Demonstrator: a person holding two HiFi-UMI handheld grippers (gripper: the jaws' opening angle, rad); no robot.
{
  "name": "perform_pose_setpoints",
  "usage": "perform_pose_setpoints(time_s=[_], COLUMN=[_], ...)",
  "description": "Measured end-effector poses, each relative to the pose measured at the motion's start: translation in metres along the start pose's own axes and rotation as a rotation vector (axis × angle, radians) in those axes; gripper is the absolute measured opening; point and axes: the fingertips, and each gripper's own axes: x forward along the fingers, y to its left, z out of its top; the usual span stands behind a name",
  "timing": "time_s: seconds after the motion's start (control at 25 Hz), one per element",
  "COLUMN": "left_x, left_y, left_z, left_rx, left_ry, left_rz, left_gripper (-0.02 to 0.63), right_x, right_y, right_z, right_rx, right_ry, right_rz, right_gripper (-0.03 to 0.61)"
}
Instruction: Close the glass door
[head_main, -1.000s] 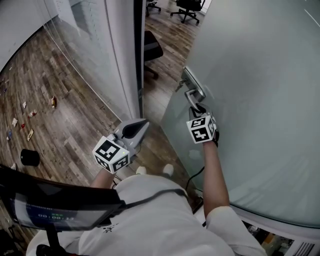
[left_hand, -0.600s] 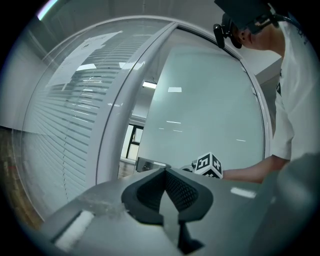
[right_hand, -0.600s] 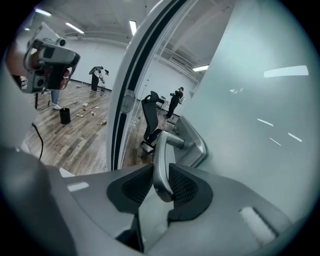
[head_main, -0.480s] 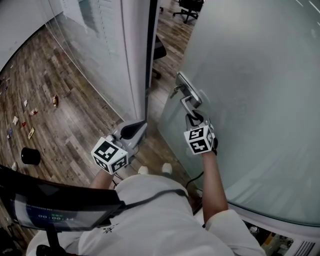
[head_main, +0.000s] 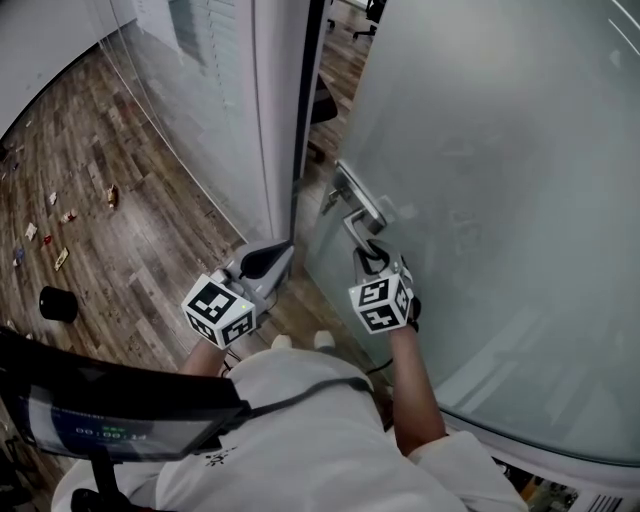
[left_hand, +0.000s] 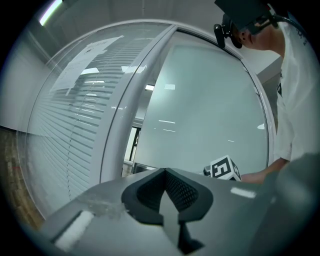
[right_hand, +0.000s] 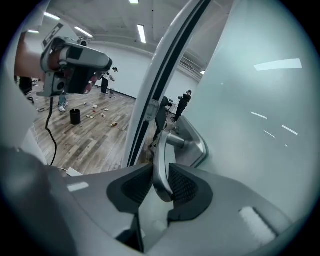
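Steadiness counts: our right gripper (head_main: 368, 255) clamps the silver metal lever handle (head_main: 352, 222) of the frosted glass door (head_main: 490, 190) at two o'clock, so we swing evenly toward the white door frame (head_main: 280, 120) at twelve, left gripper (head_main: 284, 248) shut, empty.

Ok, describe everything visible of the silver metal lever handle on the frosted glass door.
The silver metal lever handle looks like brushed steel: a flat, curved bar joined by a round neck to an oblong backplate, fixed near the free edge of the frosted glass door, beside the gap at the white frame. The right gripper is shut on the lever's free end, its dark ribbed pads pressing both sides. Nothing else touches it.
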Motion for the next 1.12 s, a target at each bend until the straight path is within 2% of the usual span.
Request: perform_pose_setpoints(time_s=[0.52, 1.12], left_x=[-0.012, -0.018], left_y=[0.006, 0.005], left_z=[-0.003, -0.008], left_rx=[-0.004, -0.011], left_ry=[0.007, 0.012], left_rz=[0.048, 0.055], left_gripper=[0.005, 0.005], right_x=[-0.014, -0.033], right_y=[0.043, 0.087], right_z=[0.012, 0.022], right_rx=[-0.028, -0.061], right_ry=[-0.026, -0.057], right_rz=[0.063, 0.142], right_gripper=[0.098, 0.092])
